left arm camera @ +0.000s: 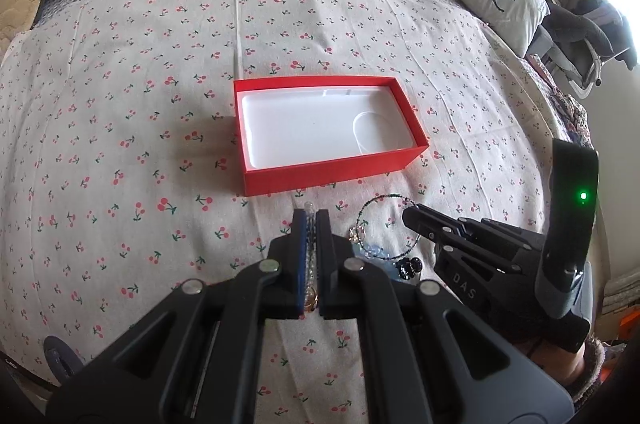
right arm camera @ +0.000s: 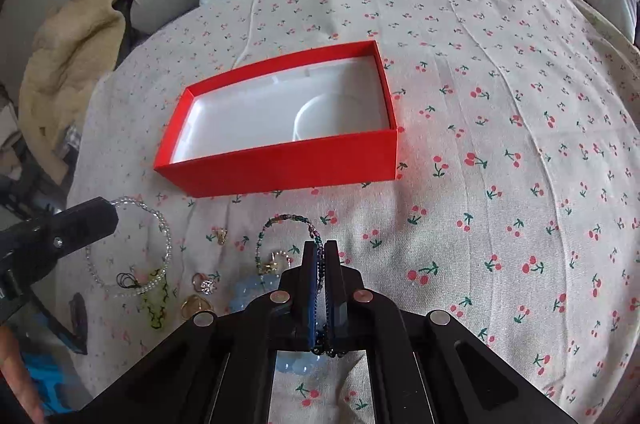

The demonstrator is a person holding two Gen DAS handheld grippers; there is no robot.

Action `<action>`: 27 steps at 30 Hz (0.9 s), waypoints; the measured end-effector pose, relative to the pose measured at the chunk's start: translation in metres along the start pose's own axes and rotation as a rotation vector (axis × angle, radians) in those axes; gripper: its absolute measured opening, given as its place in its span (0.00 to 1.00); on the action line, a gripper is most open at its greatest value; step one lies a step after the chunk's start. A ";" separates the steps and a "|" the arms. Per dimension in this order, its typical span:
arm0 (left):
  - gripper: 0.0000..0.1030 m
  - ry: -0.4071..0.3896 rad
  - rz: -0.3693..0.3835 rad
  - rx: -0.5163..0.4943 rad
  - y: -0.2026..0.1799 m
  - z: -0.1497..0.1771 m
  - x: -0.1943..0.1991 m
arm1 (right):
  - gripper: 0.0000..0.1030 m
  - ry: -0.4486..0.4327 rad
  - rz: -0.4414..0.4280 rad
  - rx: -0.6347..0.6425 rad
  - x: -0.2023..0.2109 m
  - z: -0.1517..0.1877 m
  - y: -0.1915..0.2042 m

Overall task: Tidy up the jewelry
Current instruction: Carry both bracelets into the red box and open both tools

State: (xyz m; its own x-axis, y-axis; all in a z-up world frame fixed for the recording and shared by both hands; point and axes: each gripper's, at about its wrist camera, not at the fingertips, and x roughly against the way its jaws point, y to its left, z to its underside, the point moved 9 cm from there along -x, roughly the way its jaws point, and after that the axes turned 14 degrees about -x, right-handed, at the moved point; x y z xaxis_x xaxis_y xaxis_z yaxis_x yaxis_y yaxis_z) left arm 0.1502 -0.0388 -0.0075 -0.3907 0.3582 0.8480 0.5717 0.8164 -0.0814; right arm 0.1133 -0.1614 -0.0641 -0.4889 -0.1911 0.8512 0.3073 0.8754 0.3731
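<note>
A clear beaded bracelet [left arm camera: 311, 256] is clamped by the left gripper [left arm camera: 311, 220], and a dark beaded chain bracelet [right arm camera: 280, 224] is pinched by the right gripper [right arm camera: 319, 248]. The open red cardboard box [right arm camera: 280, 165] is seen at 12 o'clock, loose rings [right arm camera: 200, 294] at 9 on the cherry-print bedsheet [right arm camera: 500, 143].

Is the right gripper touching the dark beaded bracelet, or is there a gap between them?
Touching. In the right wrist view the right gripper has its jaws shut on the dark beaded bracelet; the beads run between both pads.
</note>
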 end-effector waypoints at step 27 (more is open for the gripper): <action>0.05 -0.138 0.029 0.165 0.034 -0.066 -0.057 | 0.03 -0.014 -0.145 -0.016 0.004 -0.104 0.052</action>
State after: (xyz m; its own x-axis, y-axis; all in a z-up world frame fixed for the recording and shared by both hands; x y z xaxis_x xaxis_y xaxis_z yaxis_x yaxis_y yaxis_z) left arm 0.2399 -0.0610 -0.0240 -0.4777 0.4317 0.7652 0.4626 0.8640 -0.1986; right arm 0.2121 -0.1631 -0.0027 -0.5404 -0.3091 0.7826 0.2455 0.8317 0.4981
